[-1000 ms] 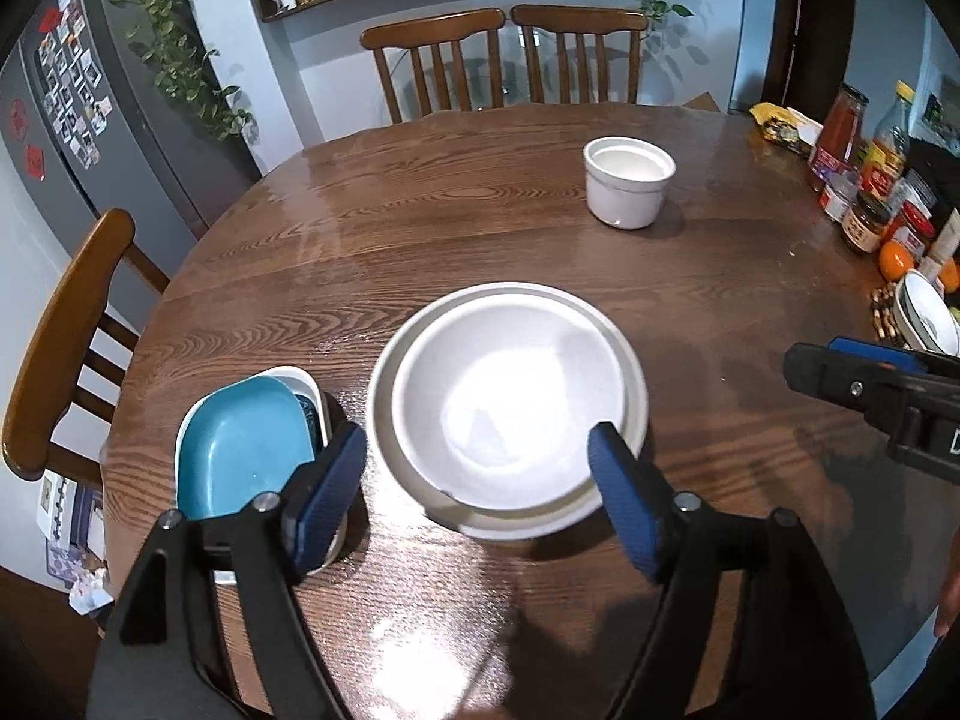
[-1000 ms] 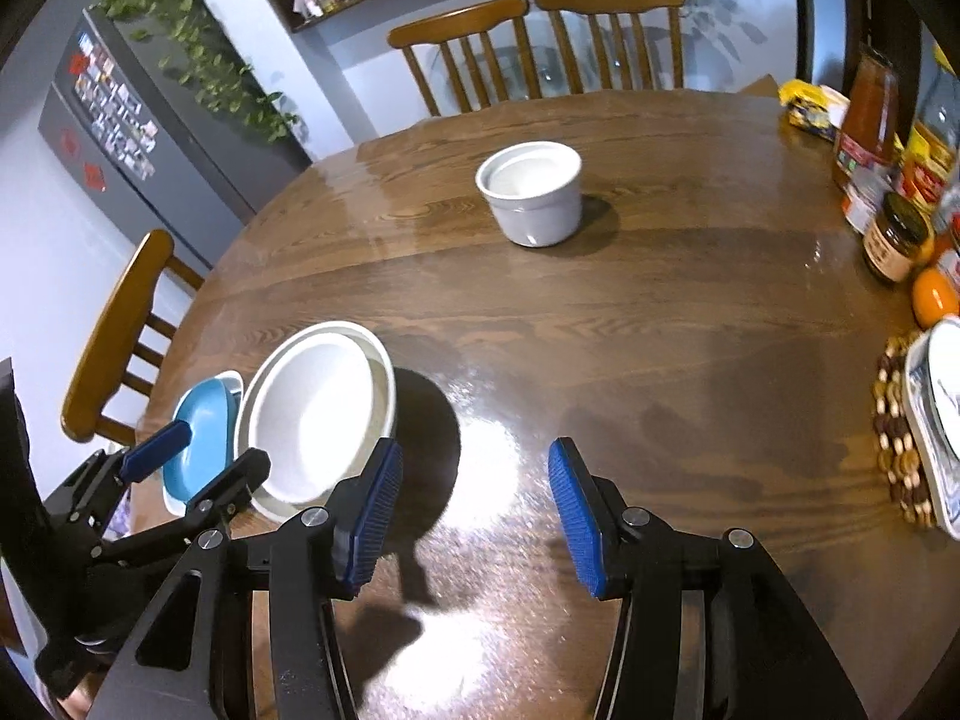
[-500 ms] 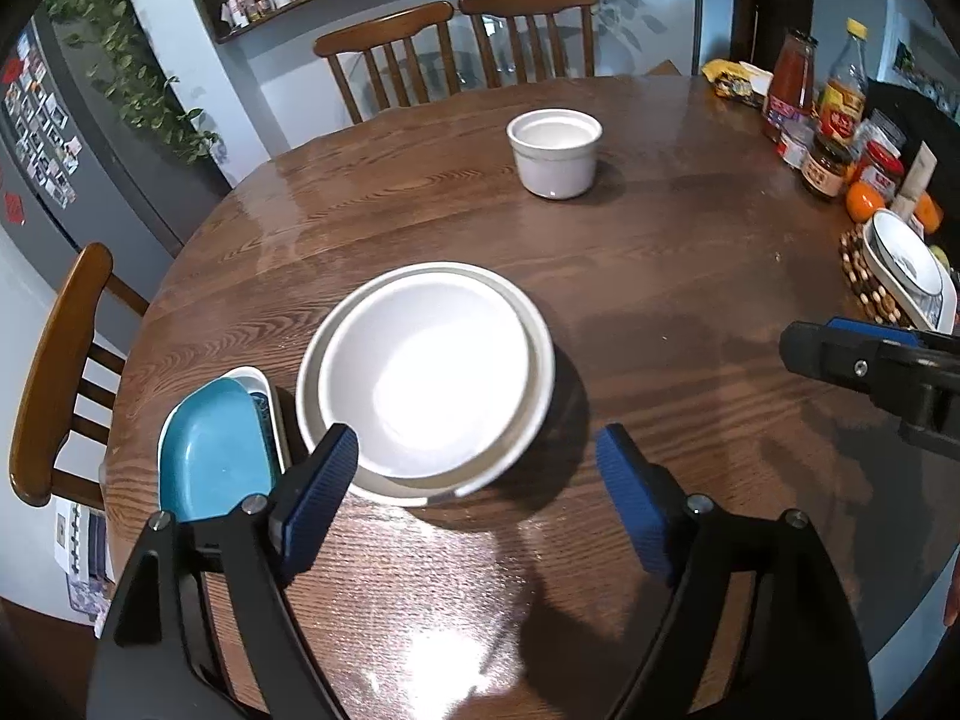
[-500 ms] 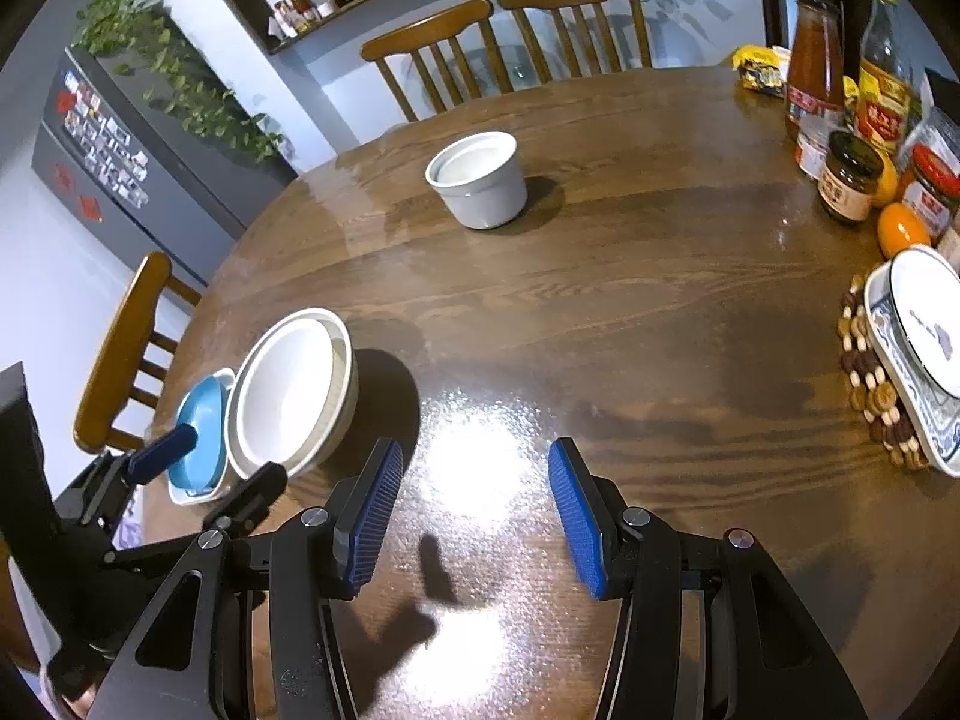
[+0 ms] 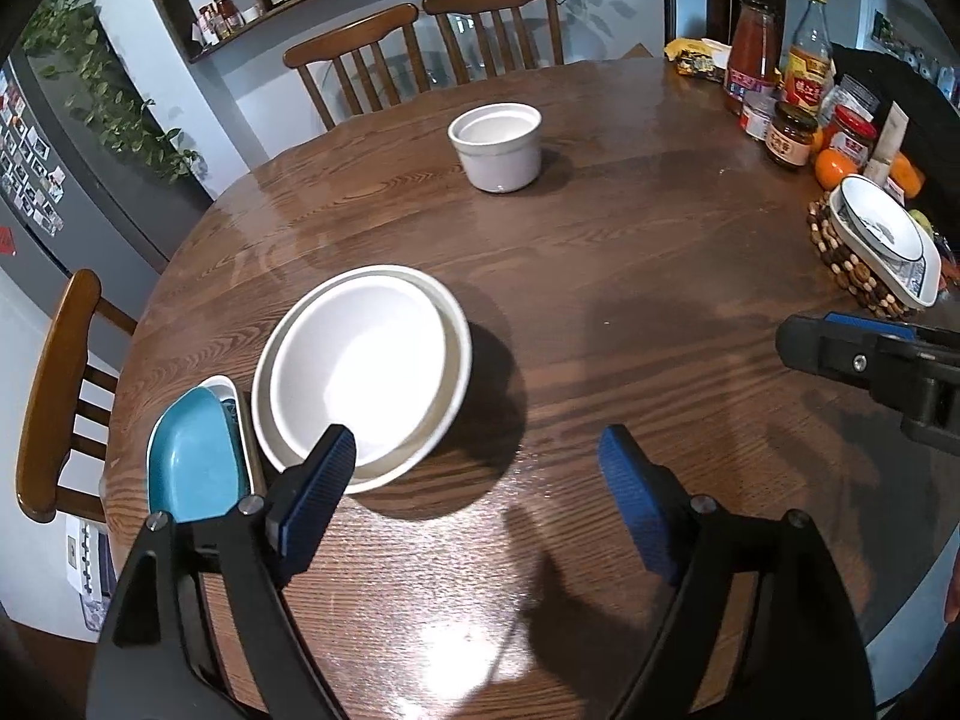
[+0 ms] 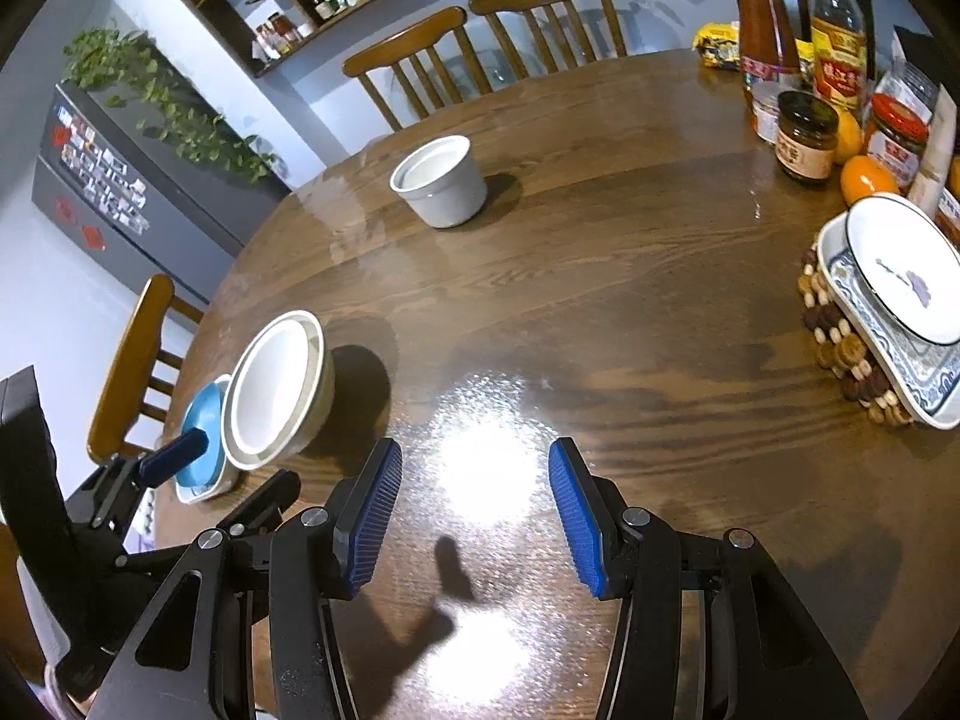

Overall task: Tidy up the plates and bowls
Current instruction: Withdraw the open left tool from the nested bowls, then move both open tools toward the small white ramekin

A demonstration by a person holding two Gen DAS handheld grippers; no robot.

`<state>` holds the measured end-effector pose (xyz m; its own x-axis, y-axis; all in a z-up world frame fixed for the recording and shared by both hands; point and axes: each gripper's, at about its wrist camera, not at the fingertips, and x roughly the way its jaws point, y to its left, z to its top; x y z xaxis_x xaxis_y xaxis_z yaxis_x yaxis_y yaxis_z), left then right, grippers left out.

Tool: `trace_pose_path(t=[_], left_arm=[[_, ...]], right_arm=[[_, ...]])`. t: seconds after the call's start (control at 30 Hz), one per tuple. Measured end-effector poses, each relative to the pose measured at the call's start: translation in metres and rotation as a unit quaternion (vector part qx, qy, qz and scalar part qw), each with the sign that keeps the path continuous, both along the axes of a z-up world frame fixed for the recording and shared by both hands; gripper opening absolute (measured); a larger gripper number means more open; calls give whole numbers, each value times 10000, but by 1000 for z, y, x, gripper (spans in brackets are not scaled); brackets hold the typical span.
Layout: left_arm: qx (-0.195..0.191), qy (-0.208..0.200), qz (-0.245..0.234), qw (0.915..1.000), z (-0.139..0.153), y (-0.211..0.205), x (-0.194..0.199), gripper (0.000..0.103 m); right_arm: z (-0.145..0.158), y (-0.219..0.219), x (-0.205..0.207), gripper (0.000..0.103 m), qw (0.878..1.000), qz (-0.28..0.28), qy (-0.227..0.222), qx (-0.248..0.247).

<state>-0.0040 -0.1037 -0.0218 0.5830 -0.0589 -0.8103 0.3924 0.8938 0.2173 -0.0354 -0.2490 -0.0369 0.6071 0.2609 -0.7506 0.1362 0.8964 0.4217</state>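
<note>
Two nested white bowls (image 5: 360,372) sit near the table's left edge, also in the right wrist view (image 6: 276,390). A blue dish (image 5: 192,462) lies in a white dish beside them (image 6: 198,426). A small white ramekin (image 5: 497,147) stands farther back (image 6: 438,180). A round white plate (image 6: 906,276) rests on a blue-patterned rectangular dish (image 6: 870,330) on a beaded trivet at the right (image 5: 882,240). My left gripper (image 5: 474,498) is open and empty, just near of the nested bowls. My right gripper (image 6: 474,516) is open and empty above bare table.
Jars, sauce bottles and oranges (image 6: 828,102) crowd the table's far right edge. Wooden chairs (image 5: 420,54) stand behind the round wooden table (image 5: 630,300), and another chair (image 5: 54,396) at the left. A fridge (image 6: 108,192) stands at the left.
Both grippers have drawn back and risen from the table, so the nested bowls look smaller and farther. The trivet dishes have come into view. Both stay open and empty.
</note>
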Motion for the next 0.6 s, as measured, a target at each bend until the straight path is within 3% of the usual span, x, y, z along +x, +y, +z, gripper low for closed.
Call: trace_pose_path(t=[0.33,0.6], left_arm=[[65,-78,-129,9999,5,-26,-13,83],[134,-438,-99,9989,25,-40,-11,83]], right_arm=[[2,-28,-16,52,9999,-108,-105,31],[14,-41,-17,52,9995,44,-316,19]])
